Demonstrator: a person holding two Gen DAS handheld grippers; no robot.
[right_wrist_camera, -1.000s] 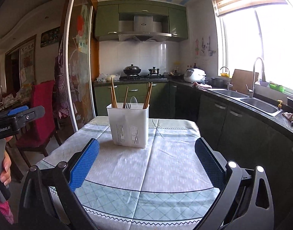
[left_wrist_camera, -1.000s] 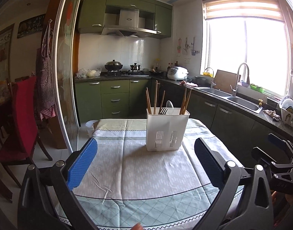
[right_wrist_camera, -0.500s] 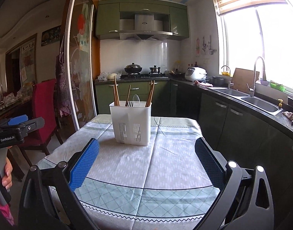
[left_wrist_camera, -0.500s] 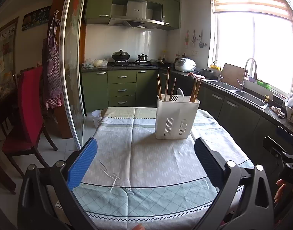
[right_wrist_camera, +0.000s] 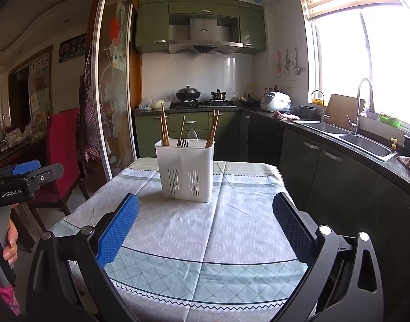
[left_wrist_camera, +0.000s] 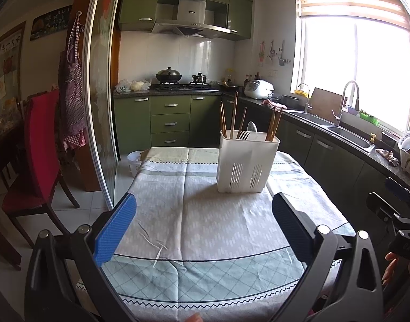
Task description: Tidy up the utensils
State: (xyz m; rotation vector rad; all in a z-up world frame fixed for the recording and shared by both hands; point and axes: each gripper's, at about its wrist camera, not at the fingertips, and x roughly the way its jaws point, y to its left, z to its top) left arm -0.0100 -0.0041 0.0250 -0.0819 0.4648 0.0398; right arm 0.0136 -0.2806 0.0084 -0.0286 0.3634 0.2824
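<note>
A white plastic utensil holder (left_wrist_camera: 245, 163) stands upright on the cloth-covered table (left_wrist_camera: 205, 230); it also shows in the right wrist view (right_wrist_camera: 185, 170). It holds several wooden chopsticks (left_wrist_camera: 233, 115), a dark fork (left_wrist_camera: 244, 135) and a pale spoon (left_wrist_camera: 252, 128). My left gripper (left_wrist_camera: 203, 209) is open and empty, near the table's front edge, well short of the holder. My right gripper (right_wrist_camera: 205, 209) is open and empty, likewise held back from the holder. Each gripper shows at the edge of the other's view.
A red chair (left_wrist_camera: 41, 155) stands left of the table beside a sliding glass door (left_wrist_camera: 100, 107). Dark counter with a double sink (left_wrist_camera: 339, 131) runs along the right. Green cabinets and a stove (left_wrist_camera: 178, 86) are behind. A small white bin (left_wrist_camera: 135, 162) sits on the floor.
The left gripper has swung its view leftward, so the holder now sits further right in it. The right gripper has drifted slightly toward the holder. Both jaws stay open.
</note>
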